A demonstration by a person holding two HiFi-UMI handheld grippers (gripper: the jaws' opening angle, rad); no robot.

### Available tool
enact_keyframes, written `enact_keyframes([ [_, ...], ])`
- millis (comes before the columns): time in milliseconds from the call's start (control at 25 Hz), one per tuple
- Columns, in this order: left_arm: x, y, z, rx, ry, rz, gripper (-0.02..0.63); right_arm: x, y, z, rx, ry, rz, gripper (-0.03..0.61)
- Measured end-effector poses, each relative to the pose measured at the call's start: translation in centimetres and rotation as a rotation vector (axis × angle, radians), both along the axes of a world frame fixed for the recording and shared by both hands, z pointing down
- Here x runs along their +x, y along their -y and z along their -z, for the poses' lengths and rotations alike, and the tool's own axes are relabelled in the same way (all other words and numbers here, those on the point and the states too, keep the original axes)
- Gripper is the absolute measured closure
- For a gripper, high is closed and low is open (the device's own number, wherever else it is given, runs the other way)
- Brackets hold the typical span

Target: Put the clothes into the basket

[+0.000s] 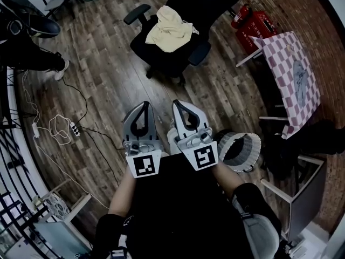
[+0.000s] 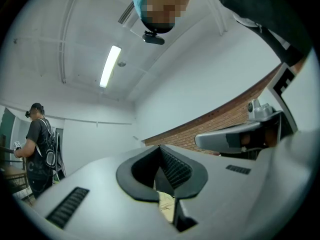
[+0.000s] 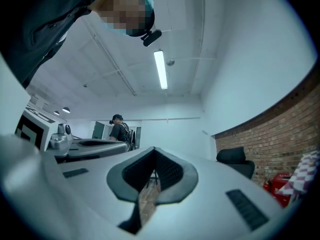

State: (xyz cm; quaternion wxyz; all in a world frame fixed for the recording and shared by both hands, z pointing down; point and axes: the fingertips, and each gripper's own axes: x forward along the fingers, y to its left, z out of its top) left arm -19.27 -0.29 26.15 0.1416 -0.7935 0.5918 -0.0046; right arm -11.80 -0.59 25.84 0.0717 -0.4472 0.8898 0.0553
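Note:
A pale yellow garment [image 1: 170,28] lies crumpled on the seat of a black office chair [image 1: 178,47] at the top of the head view. A round grey and white basket [image 1: 240,151] stands on the wood floor at my right side. I hold both grippers close in front of my body, side by side, pointing toward the chair. Both are well short of the garment. The left gripper [image 1: 145,104] [image 2: 160,148] is shut with its tips together and nothing in it. The right gripper [image 1: 178,102] [image 3: 154,150] is also shut and empty.
Red fire extinguishers [image 1: 253,23] stand at the brick wall beside a table with a pink checkered cloth [image 1: 294,74]. White cables and a power strip [image 1: 73,128] lie on the floor at left. Another person [image 3: 119,129] stands further back in the room.

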Motion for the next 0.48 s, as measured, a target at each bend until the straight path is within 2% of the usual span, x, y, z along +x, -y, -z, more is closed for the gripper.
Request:
enact_keyframes([
  [280,1.0,5.2,1.0,0.018,0.037,0.049,0.600,4.2,6.0,0.7,0.019,0.016,-0.029,0.569],
  [480,1.7,6.4,0.5,0.011,0.024,0.091,0.600,5.8,8.4,0.7,0.023,0.016,-0.017,0.569],
])
